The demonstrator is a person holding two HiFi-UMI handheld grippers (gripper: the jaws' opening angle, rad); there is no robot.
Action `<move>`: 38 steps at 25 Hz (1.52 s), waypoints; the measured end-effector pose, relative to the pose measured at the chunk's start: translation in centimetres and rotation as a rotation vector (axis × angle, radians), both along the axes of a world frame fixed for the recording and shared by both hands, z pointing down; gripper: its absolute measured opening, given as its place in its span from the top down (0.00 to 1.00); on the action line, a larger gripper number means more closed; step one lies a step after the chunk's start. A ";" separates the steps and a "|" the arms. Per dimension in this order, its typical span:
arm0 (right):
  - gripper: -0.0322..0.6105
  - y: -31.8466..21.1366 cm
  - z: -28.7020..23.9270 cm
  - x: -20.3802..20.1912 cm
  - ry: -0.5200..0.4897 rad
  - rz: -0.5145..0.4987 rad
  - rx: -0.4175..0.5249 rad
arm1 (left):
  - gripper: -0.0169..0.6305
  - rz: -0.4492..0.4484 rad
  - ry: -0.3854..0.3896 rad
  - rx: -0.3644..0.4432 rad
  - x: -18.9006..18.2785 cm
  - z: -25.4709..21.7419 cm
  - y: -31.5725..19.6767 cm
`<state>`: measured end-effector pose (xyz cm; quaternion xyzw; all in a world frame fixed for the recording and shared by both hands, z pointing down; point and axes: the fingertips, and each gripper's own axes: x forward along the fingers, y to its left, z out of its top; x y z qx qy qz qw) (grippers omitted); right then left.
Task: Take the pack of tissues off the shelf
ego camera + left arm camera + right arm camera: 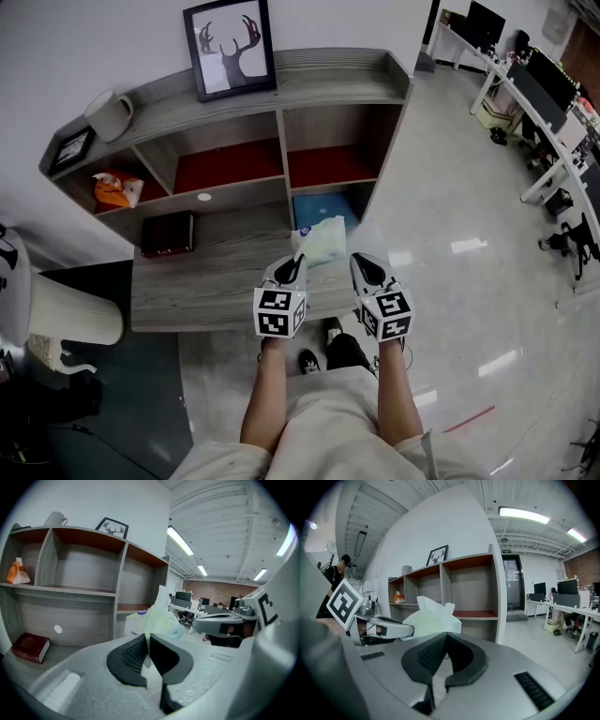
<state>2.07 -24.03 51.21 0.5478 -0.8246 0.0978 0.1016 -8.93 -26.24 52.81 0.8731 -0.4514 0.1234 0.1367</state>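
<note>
Forearms (pixel 267 394), tissue pack (pixel 321 240) over grey ledge (pixel 211 277) (glossy floor (pixel 459 300)).

The shelf (pixel 234 267) at frame centre is matt grey wood grain, faintly rough. The floor (pixel 469 281) at right is glossy and smooth. The pack of tissues (pixel 321 239) seems wrapped in thin, crinkled plastic film.

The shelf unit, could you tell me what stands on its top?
A framed deer picture, a white mug and a small dark frame; anything behind the picture is covered.
</note>
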 end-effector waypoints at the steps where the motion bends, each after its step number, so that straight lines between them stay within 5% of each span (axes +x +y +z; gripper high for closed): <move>1: 0.93 0.1 0.0 0.1 -0.001 0.001 0.000 | 0.95 0.000 -0.002 0.001 0.0 0.0 0.1; 38: 0.93 1.9 -0.2 1.4 -0.059 -0.010 -0.018 | 0.95 0.007 0.016 0.040 0.7 -1.6 1.1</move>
